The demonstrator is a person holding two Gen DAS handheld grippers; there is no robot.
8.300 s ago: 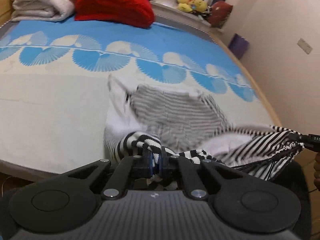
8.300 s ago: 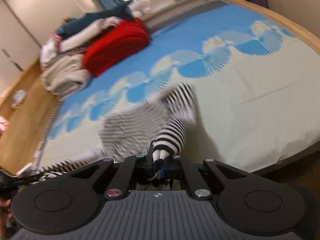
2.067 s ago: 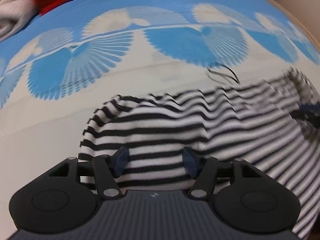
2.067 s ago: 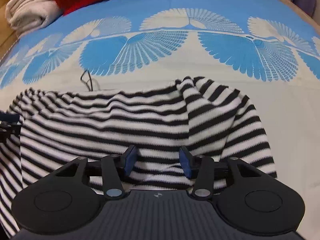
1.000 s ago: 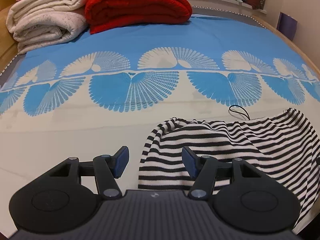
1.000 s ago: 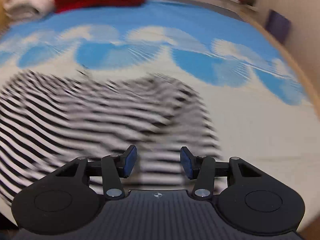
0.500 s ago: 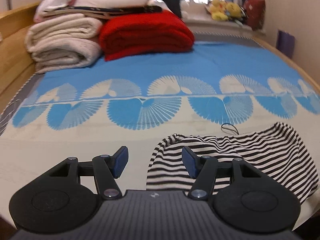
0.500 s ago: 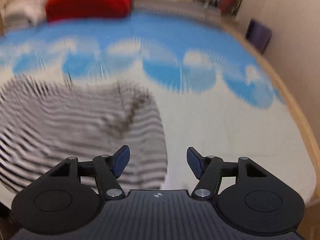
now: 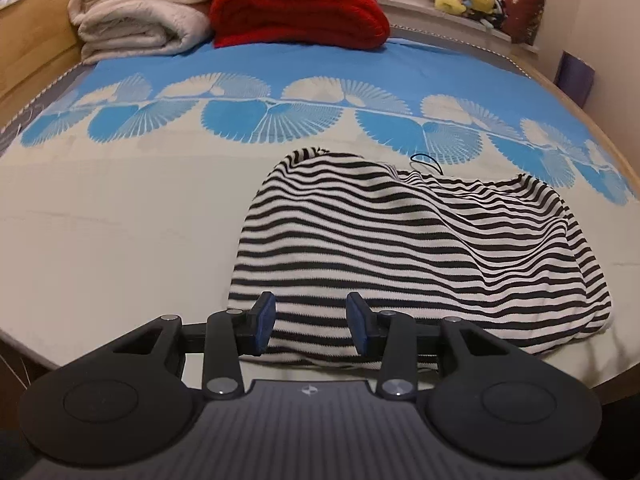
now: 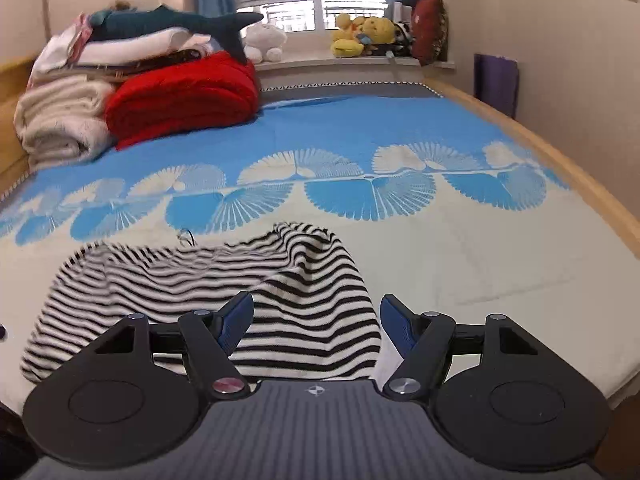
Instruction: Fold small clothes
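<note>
A black-and-white striped garment [image 9: 408, 248] lies folded over in a wide bundle on the bed near its front edge; it also shows in the right wrist view [image 10: 208, 300]. A thin black cord [image 9: 428, 162] sticks out at its far edge. My left gripper [image 9: 311, 328] is open and empty, just in front of the garment's near left corner. My right gripper [image 10: 316, 324] is open and empty, in front of the garment's near right part.
The bed sheet [image 9: 120, 216] is cream with blue fan patterns. Folded white blankets [image 9: 140, 12] and a red blanket [image 9: 296, 8] are stacked at the head. Plush toys [image 10: 364, 34] sit on the windowsill. A wooden bed edge [image 10: 560, 168] and wall run along the right.
Both grippers were shut on the garment, then let it go and pulled back. Over the last second the left gripper has shifted right; the right gripper has tilted up and steadied.
</note>
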